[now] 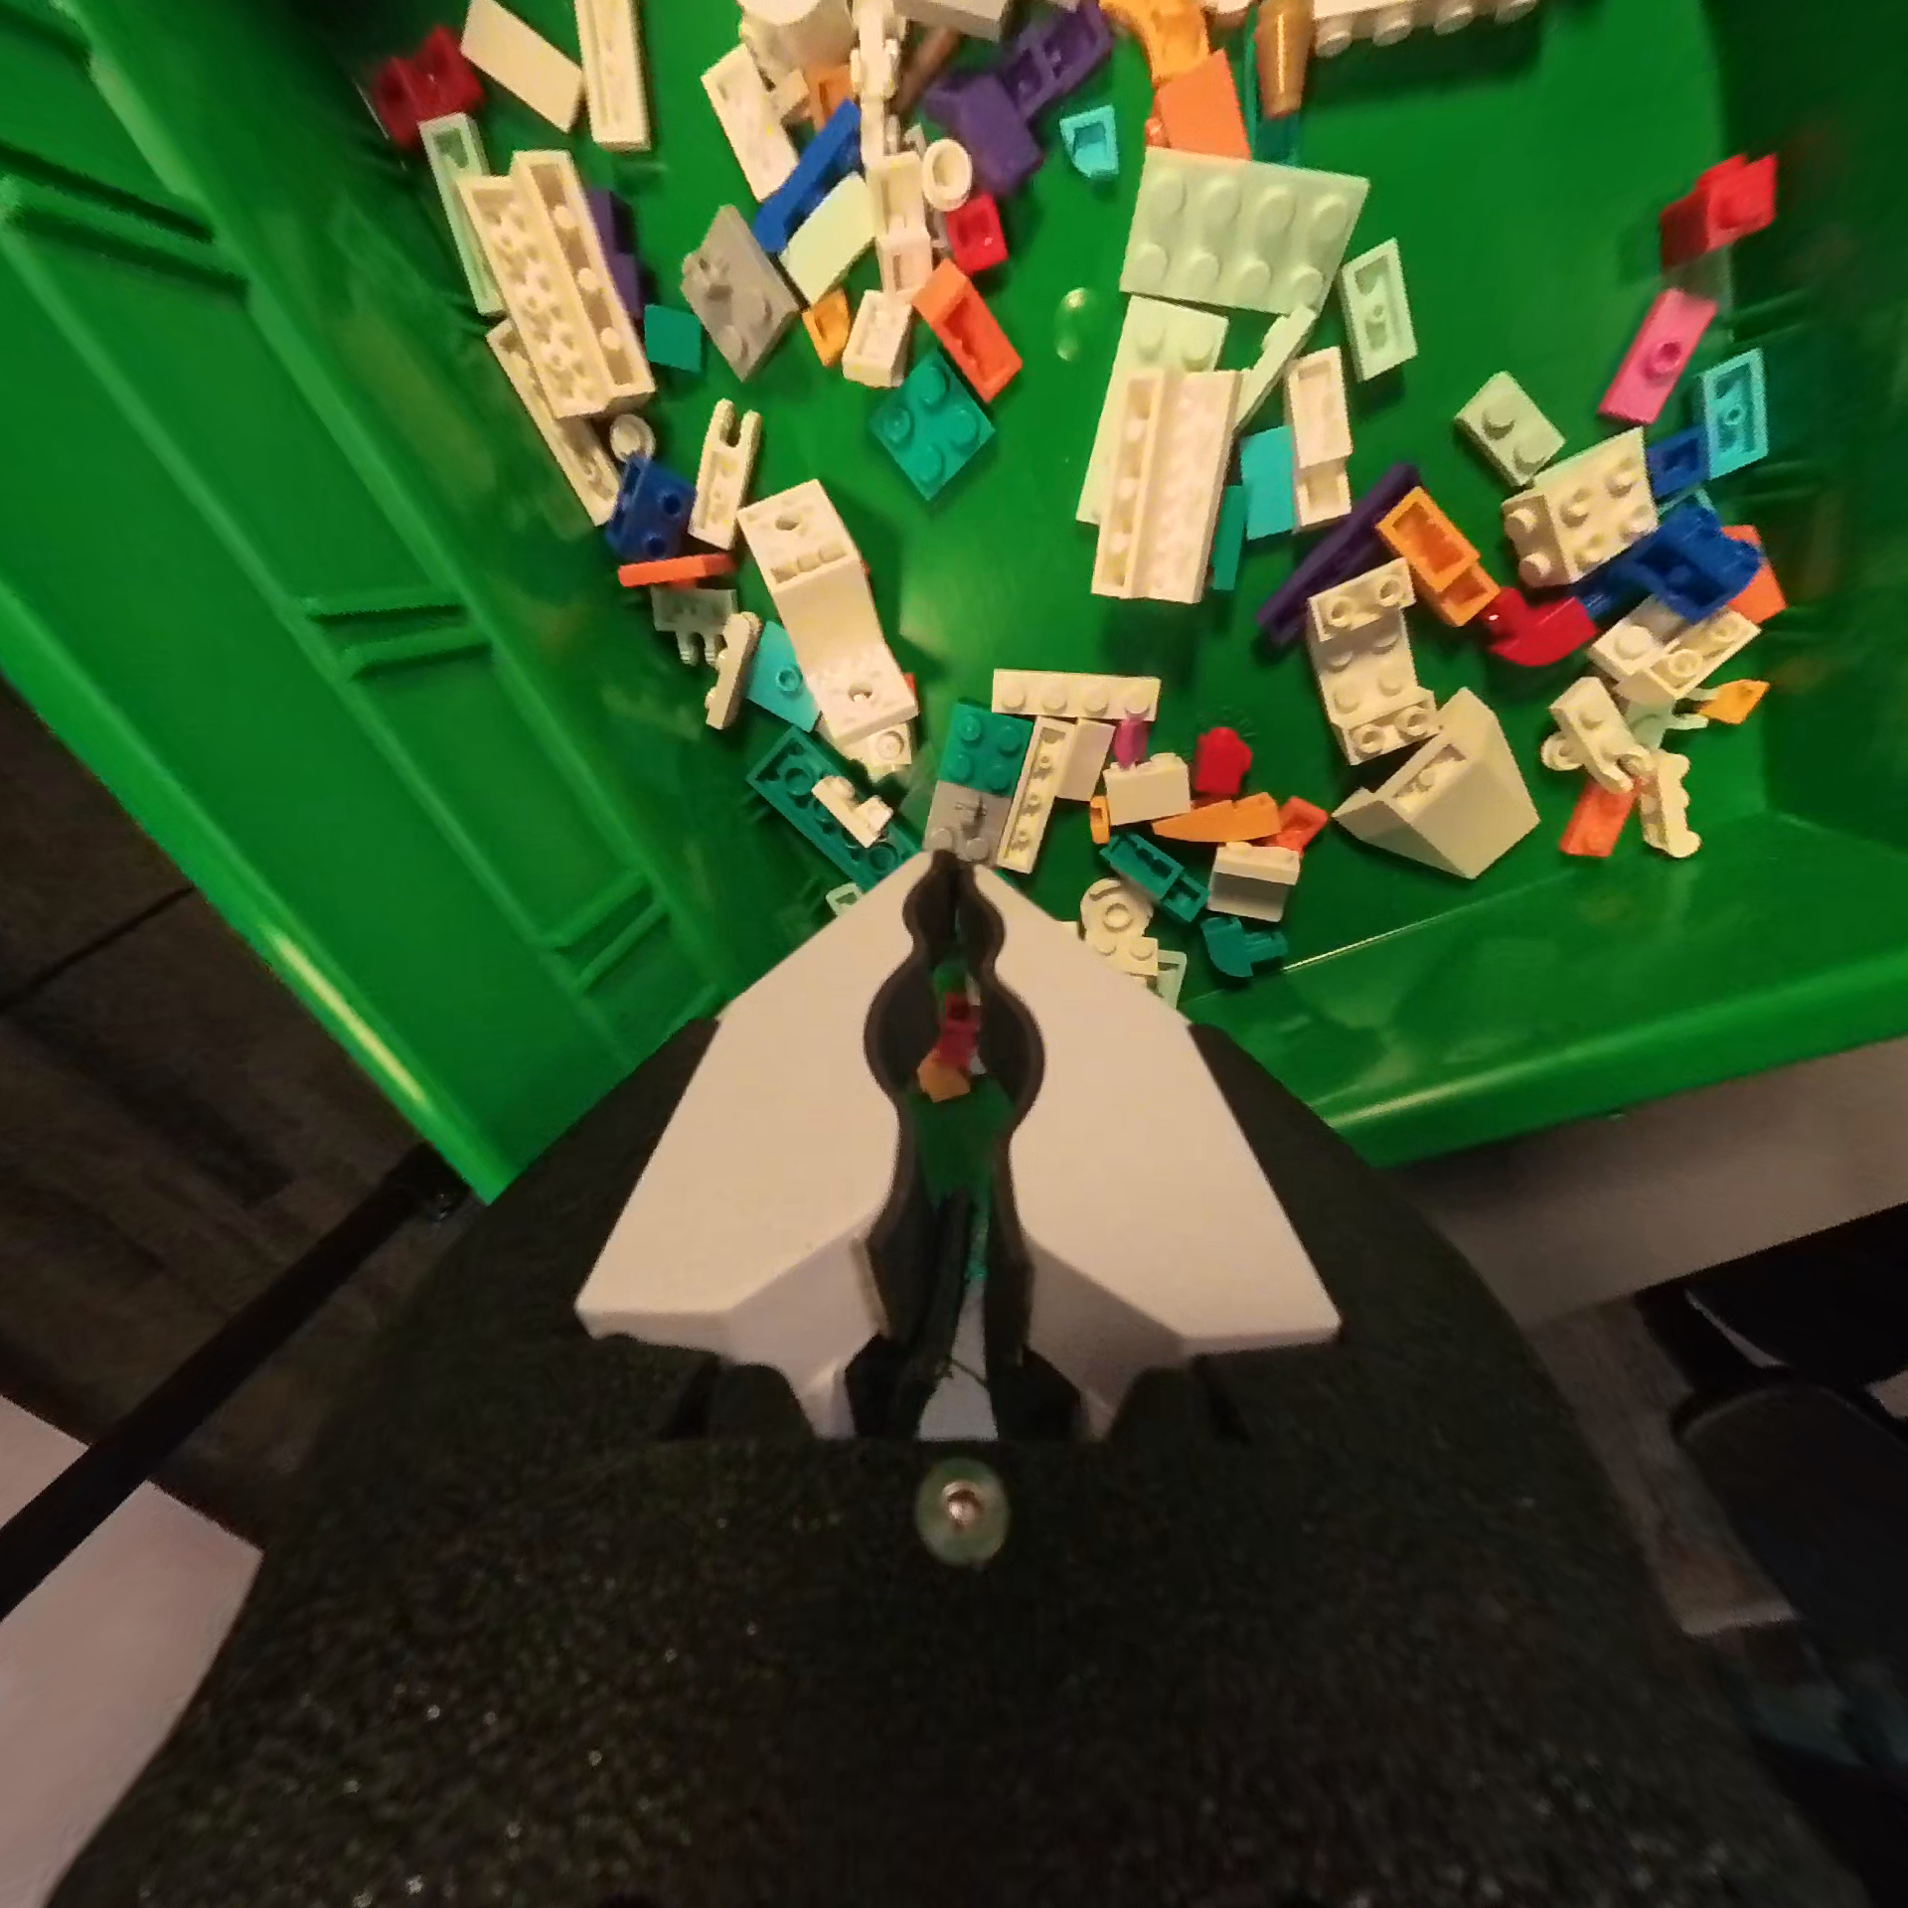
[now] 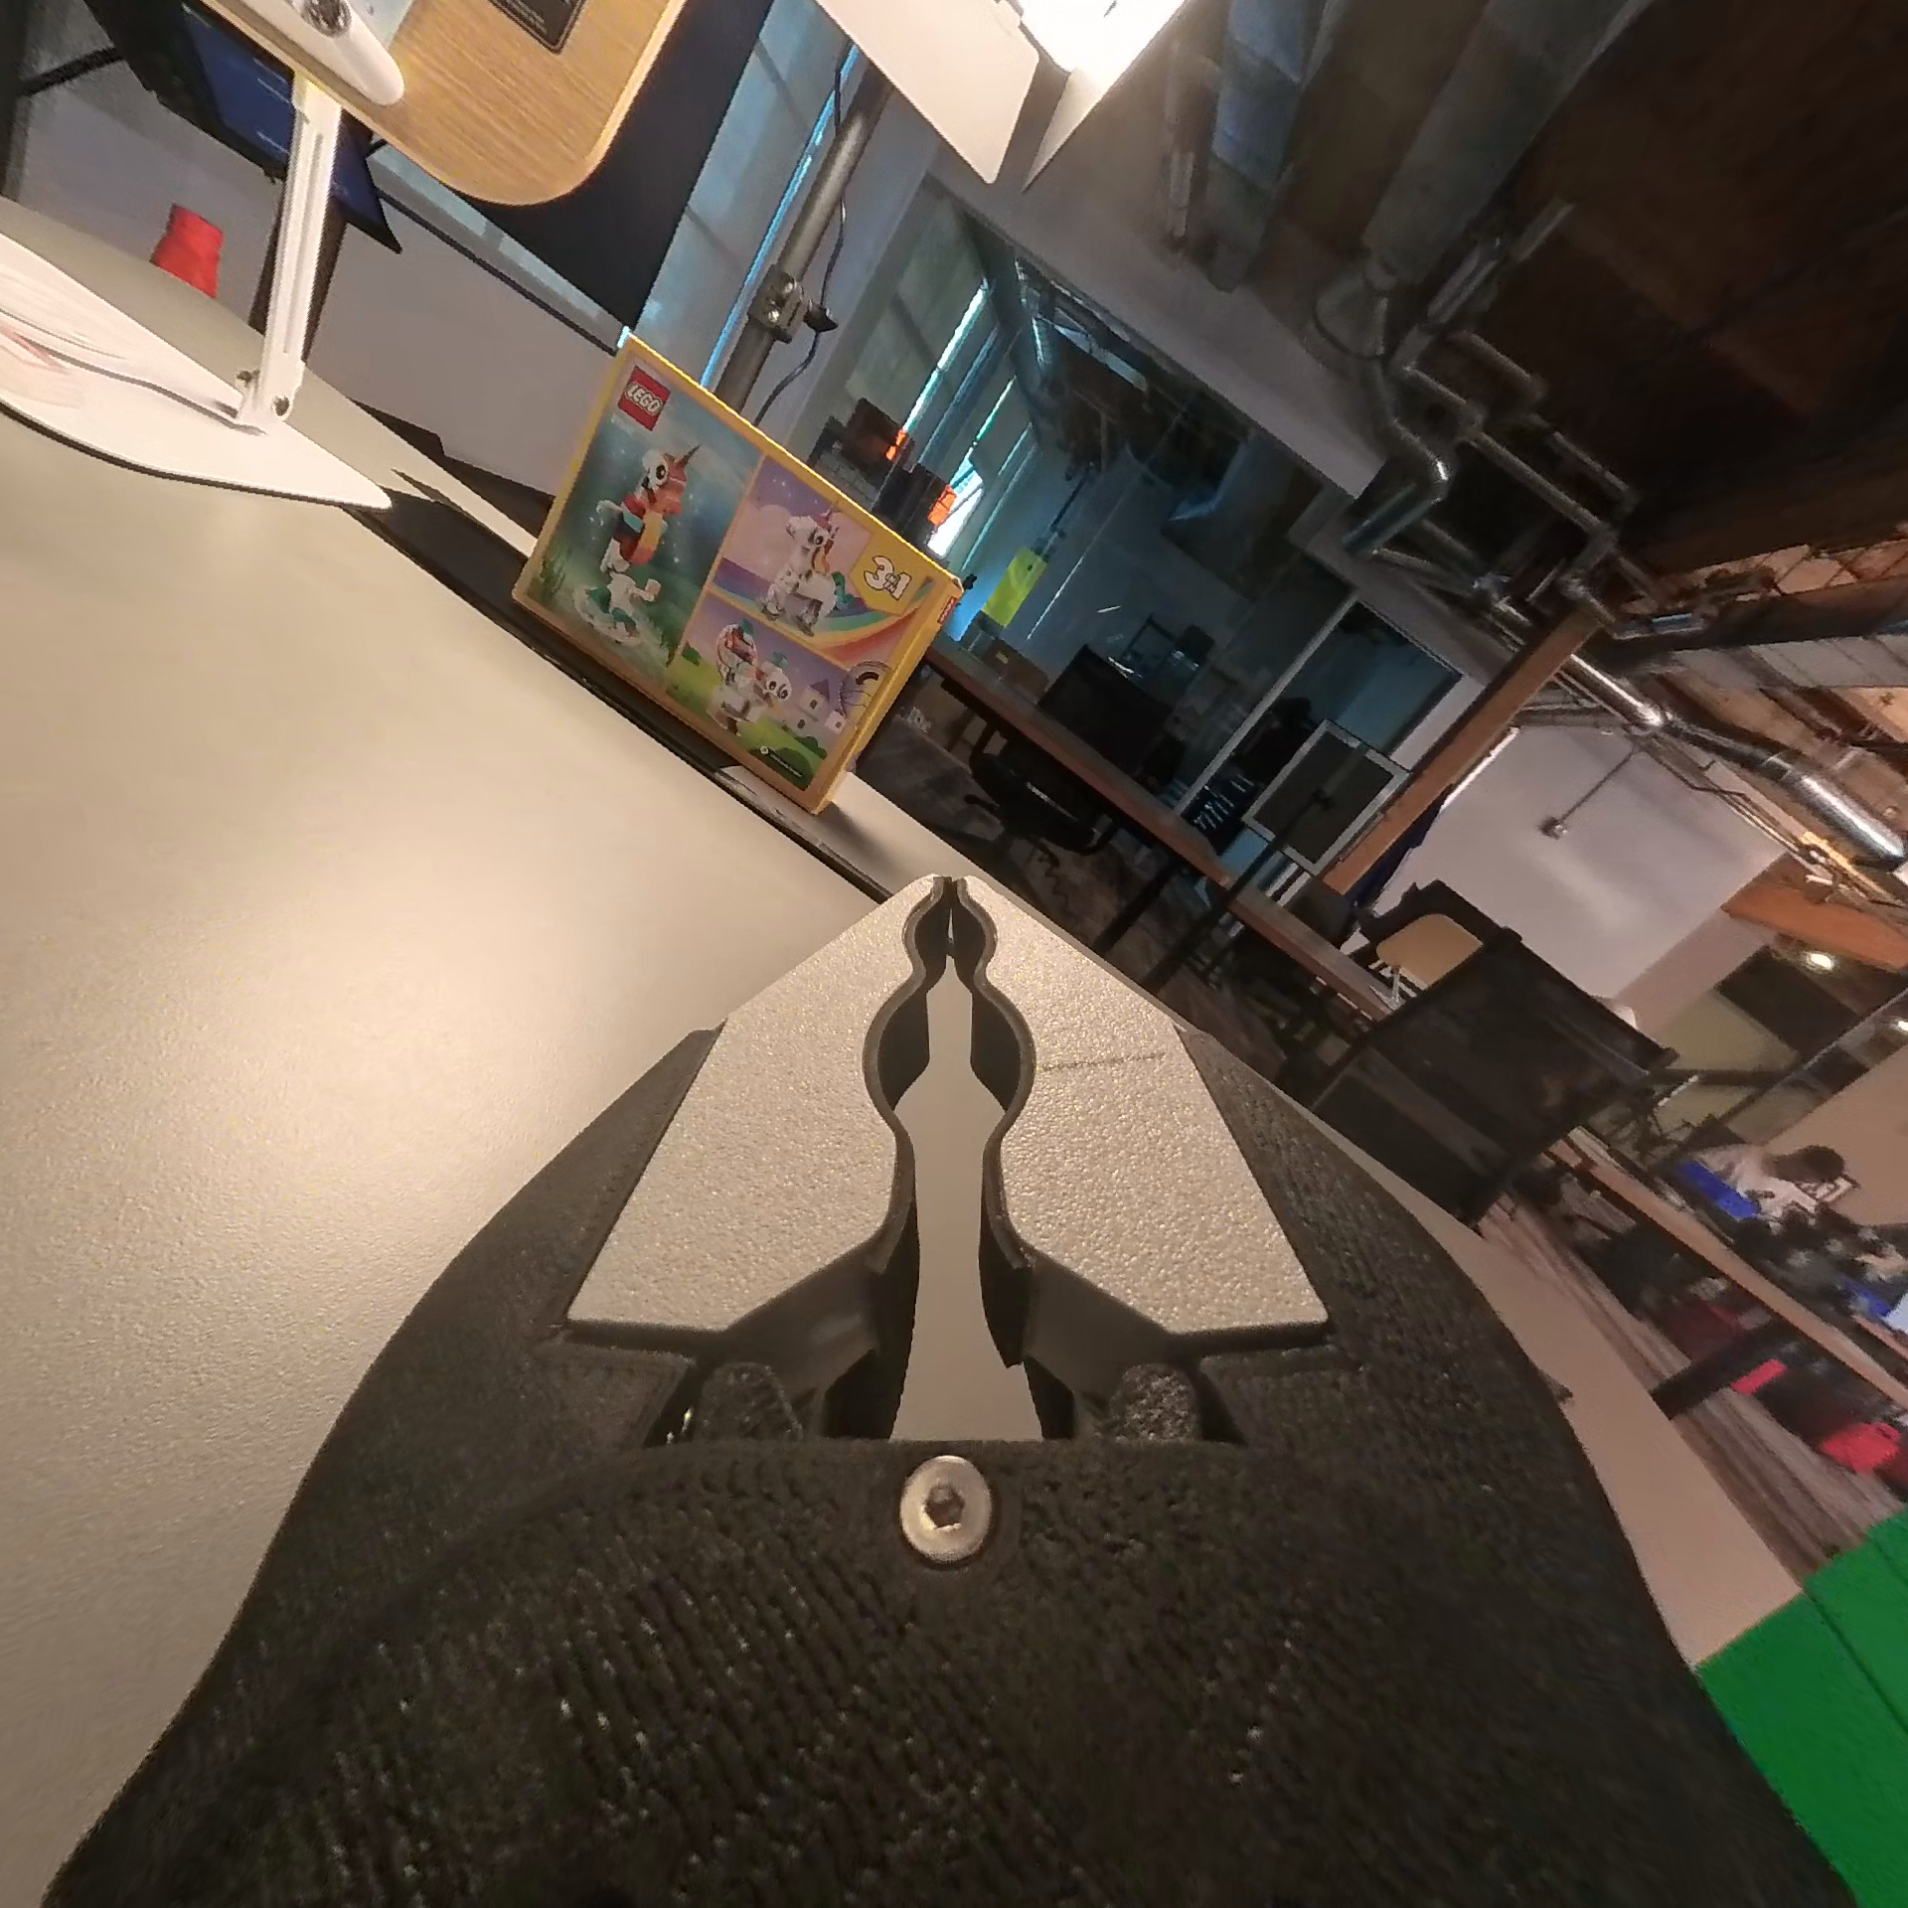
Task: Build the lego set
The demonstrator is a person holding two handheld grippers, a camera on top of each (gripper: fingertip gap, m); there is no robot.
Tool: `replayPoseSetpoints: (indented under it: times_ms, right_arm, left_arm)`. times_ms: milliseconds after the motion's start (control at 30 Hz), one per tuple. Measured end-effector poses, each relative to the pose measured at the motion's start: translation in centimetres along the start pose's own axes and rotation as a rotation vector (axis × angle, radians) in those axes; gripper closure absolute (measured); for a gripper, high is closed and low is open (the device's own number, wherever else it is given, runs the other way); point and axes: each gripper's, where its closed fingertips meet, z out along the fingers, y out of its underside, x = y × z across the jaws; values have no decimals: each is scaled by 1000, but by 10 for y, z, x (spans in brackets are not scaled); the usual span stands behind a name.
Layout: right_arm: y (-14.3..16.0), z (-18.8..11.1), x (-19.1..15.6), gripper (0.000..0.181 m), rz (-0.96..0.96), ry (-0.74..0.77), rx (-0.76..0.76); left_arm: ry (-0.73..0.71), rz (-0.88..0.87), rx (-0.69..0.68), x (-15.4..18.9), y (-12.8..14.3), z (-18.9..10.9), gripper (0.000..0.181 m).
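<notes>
In the left wrist view my left gripper (image 1: 955, 862) is over a green bin (image 1: 310, 640) full of loose bricks. Its tips are shut on the near edge of a small grey plate (image 1: 965, 818). A teal 2x2 plate (image 1: 979, 745) sits right behind the grey plate; I cannot tell if the two are joined. White, orange, blue, purple and red pieces lie all around, among them a large pale green plate (image 1: 1244, 222) and a white slope brick (image 1: 1440, 795). In the right wrist view my right gripper (image 2: 952, 890) is shut and empty, low over the grey table (image 2: 258, 878).
The yellow set box (image 2: 738, 589) stands upright at the table's far edge. A white stand (image 2: 289, 268) on a white sheet (image 2: 155, 423) and a small red object (image 2: 188, 248) are at the far left. A corner of the green bin (image 2: 1817, 1693) shows at lower right.
</notes>
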Motion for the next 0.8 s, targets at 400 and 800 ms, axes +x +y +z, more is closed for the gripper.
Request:
replayPoseSetpoints:
  times_ms: [400, 800]
  right_arm:
    - [-2, -2, 2, 181, 27, 4, 19]
    - [-5, -3, 4, 181, 55, 1, 39]
  left_arm:
    - [-263, 86, -208, -17, 27, 6, 181]
    - [49, 94, -141, 32, 23, 16, 181]
